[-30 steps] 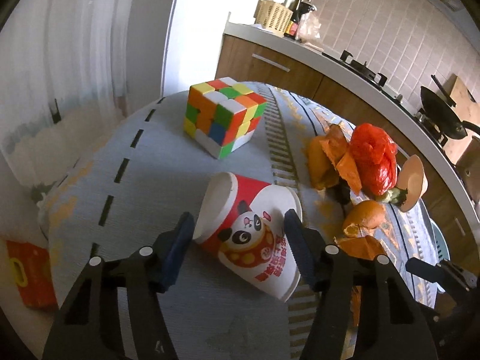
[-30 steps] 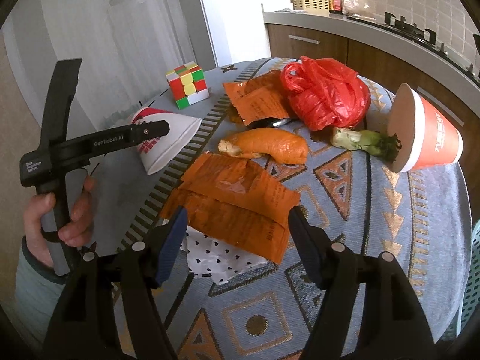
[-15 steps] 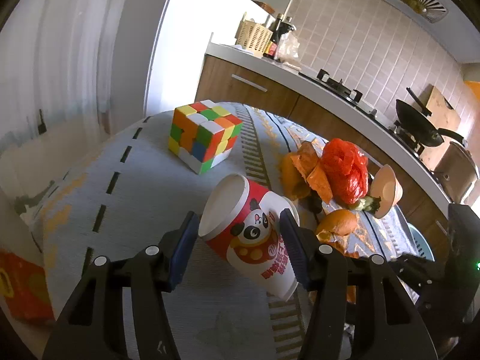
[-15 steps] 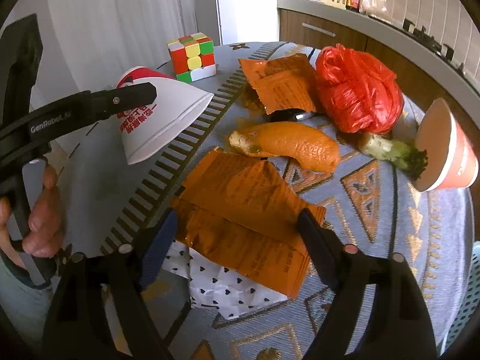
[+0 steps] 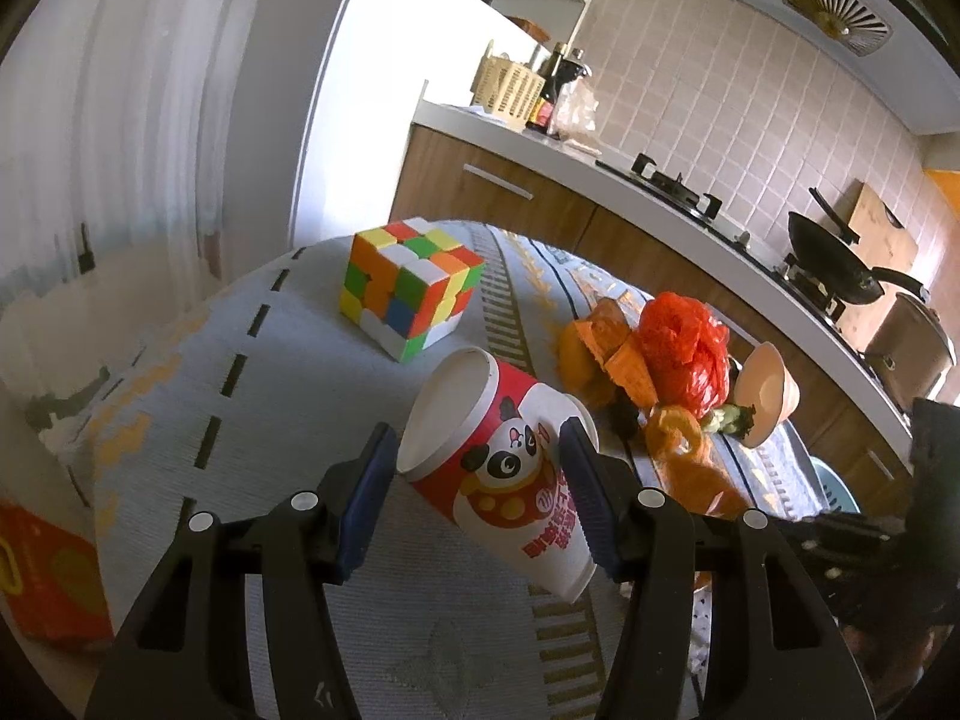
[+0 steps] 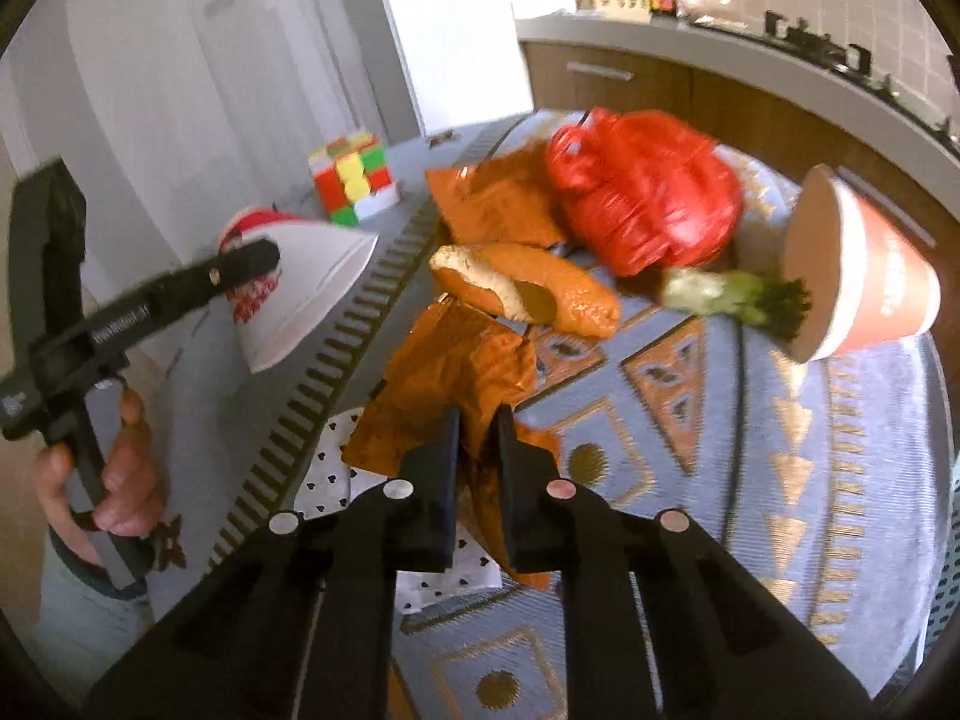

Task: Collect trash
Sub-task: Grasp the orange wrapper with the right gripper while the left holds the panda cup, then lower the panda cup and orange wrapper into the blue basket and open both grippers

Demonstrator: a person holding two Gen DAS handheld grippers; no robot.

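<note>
My left gripper (image 5: 480, 468) is shut on a red and white panda paper cup (image 5: 504, 468), held tilted above the table; the cup also shows in the right wrist view (image 6: 294, 294). My right gripper (image 6: 477, 438) is shut on a crumpled orange wrapper (image 6: 456, 378), pinched between its fingers above a white dotted napkin (image 6: 324, 480). A red plastic bag (image 6: 642, 210), an orange peel (image 6: 528, 288), a green vegetable stalk (image 6: 732, 294), another orange wrapper (image 6: 498, 204) and an orange paper cup on its side (image 6: 864, 276) lie on the table.
A Rubik's cube (image 5: 411, 291) stands at the far left of the round table (image 5: 180, 390). A kitchen counter (image 5: 660, 186) with a stove and a pan (image 5: 840, 264) runs behind. An orange box (image 5: 42, 576) lies low at the left.
My left gripper has closed on the panda cup and lifted it. My right gripper has closed on the orange wrapper, crumpling it upward off the napkin.
</note>
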